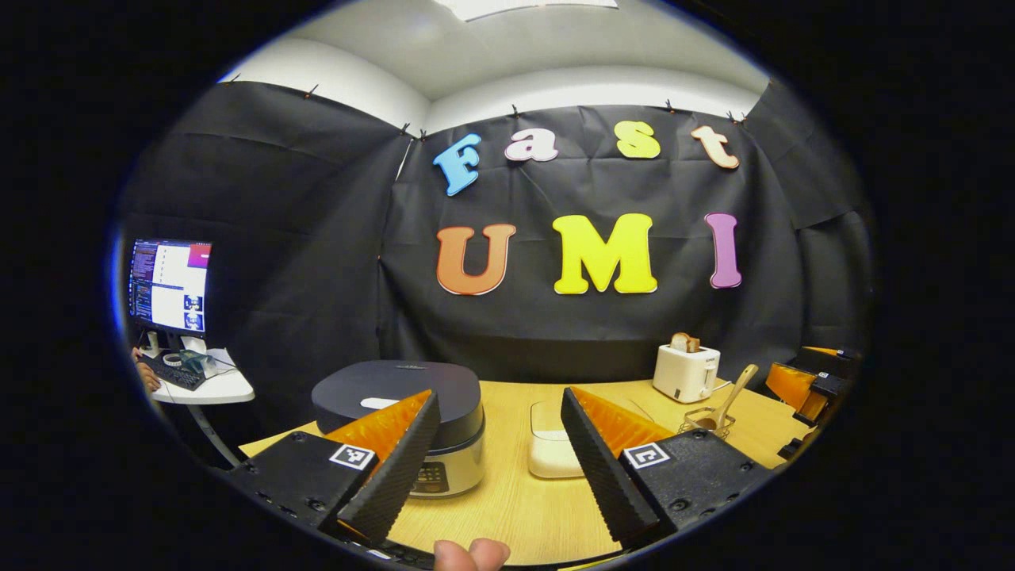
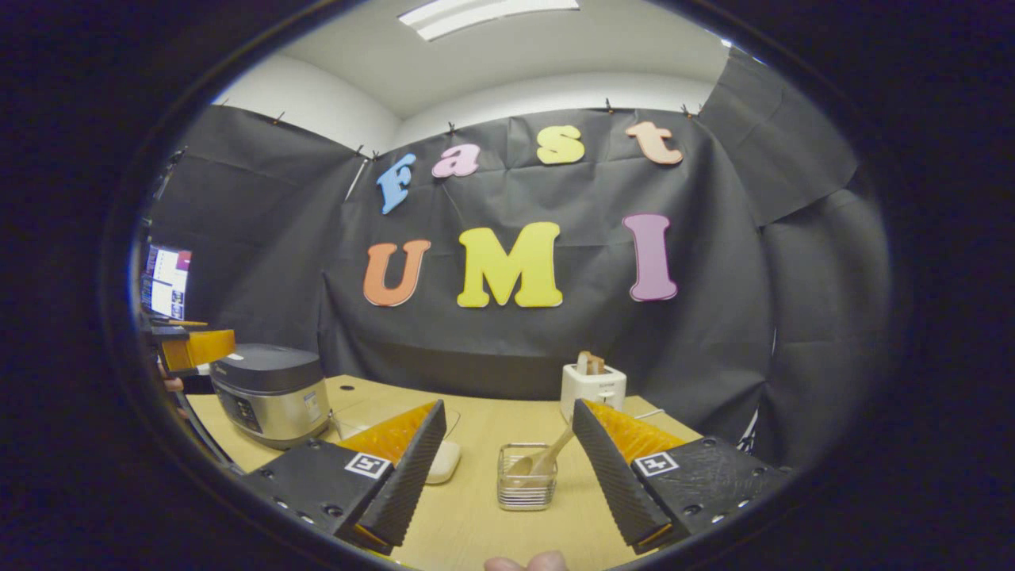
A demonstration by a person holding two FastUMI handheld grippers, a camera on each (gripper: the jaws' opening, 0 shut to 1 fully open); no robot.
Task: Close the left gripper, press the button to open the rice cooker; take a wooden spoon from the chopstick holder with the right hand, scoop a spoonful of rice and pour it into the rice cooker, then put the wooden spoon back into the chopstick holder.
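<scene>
rice cooker (image 1: 404,424): sat on the table (image 1: 507,507), left side
rice container (image 1: 551,444): just right of the cooker
chopstick holder (image 2: 527,476): further right, wooden spoon (image 2: 547,458) leaning in it
toaster (image 2: 592,390): behind the holder, by the wall

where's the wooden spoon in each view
Left gripper view: the light wooden spoon leans in the wire chopstick holder at the right, past the open left gripper.
Right gripper view: the spoon is at lower centre, in the holder, between the fingers of the open right gripper.
Shared landmark: the white toaster stands just behind the holder in both.
</scene>
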